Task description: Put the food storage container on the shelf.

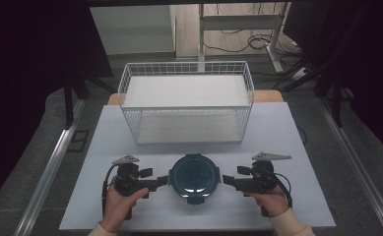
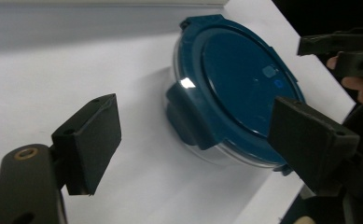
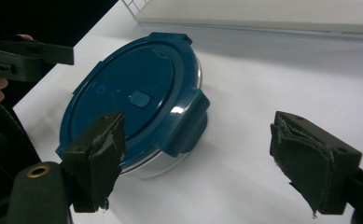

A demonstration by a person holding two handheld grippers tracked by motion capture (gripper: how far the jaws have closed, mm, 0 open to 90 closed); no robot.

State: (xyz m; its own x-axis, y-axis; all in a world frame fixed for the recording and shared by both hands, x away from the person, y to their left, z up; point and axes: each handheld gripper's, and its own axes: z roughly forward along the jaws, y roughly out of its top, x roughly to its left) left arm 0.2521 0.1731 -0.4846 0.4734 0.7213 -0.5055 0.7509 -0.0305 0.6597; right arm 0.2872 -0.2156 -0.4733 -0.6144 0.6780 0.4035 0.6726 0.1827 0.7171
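White table, container between left gripper and right gripper, both wide, empty. Risk: uneven squeeze on side latches could tip it.

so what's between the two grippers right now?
The round container with the blue lid sits on the table between the left gripper and right gripper, clearest in the high view; both are open.

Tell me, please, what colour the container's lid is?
Dark teal-blue lid, clearest in the right gripper view.
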